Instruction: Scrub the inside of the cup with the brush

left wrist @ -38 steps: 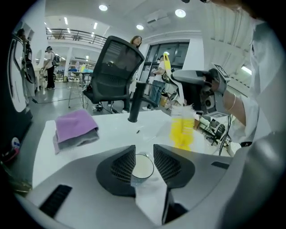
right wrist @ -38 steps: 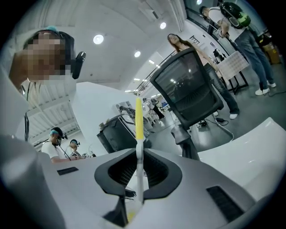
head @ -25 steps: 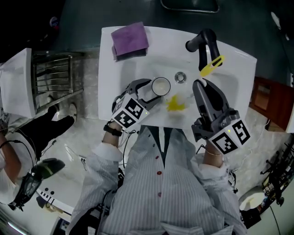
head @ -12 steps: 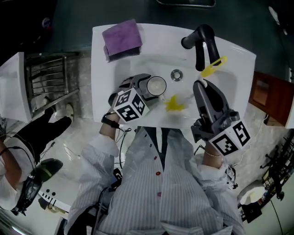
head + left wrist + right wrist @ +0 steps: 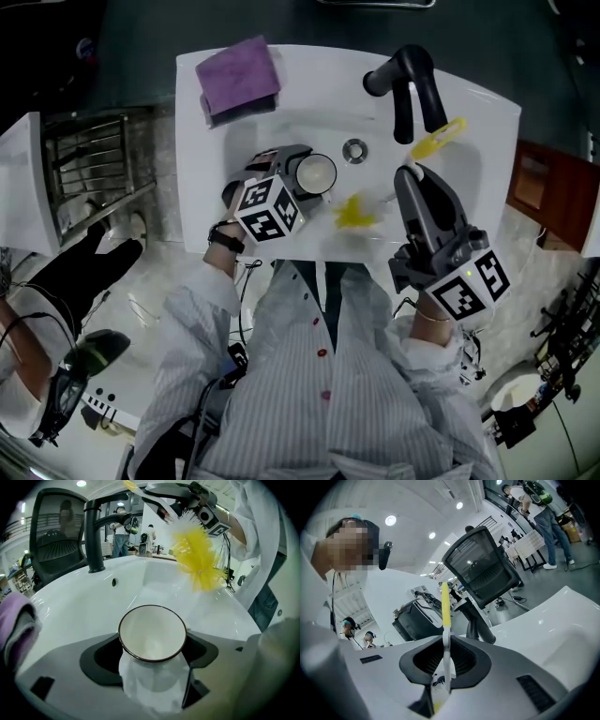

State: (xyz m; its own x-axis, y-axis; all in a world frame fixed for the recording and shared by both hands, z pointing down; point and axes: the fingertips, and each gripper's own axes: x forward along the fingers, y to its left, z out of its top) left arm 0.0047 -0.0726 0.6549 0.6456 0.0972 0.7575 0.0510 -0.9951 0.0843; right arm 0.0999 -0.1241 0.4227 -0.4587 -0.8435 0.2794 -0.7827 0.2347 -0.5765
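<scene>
Sink-side, mid-task: my left gripper (image 5: 292, 175) stands over the white cup (image 5: 152, 639), which sits upright low in the white sink (image 5: 309, 103), near the drain (image 5: 354, 150) and in front of the black faucet (image 5: 412, 89). The jaws have just been opening and now stand wide on either side of the cup's lower wall. The cup is between them, but the pads do not look to be pressing on it.

My right gripper (image 5: 446, 660) is closed on the thin handle of the yellow brush (image 5: 197, 550), held crosswise. Its bristle head hangs over the basin just beside the cup, not yet inside it. A purple cloth (image 5: 239, 77) lies on the sink's far left corner.

The cup is small and plain white, with a thin dark line round the rim. Its mouth flares wider than its base. The inside is empty and looks clean from here; I can see no handle.

I judge it light, rigid and glossy, so likely slippery once wet, and liable to chip if knocked against the basin. The place to take it is the lower wall, well under the flared rim, with one pad on each side. That keeps the mouth free for the brush. The grip must be firm enough to resist the twist of scrubbing. The soft, springy bristles should push in easily.
</scene>
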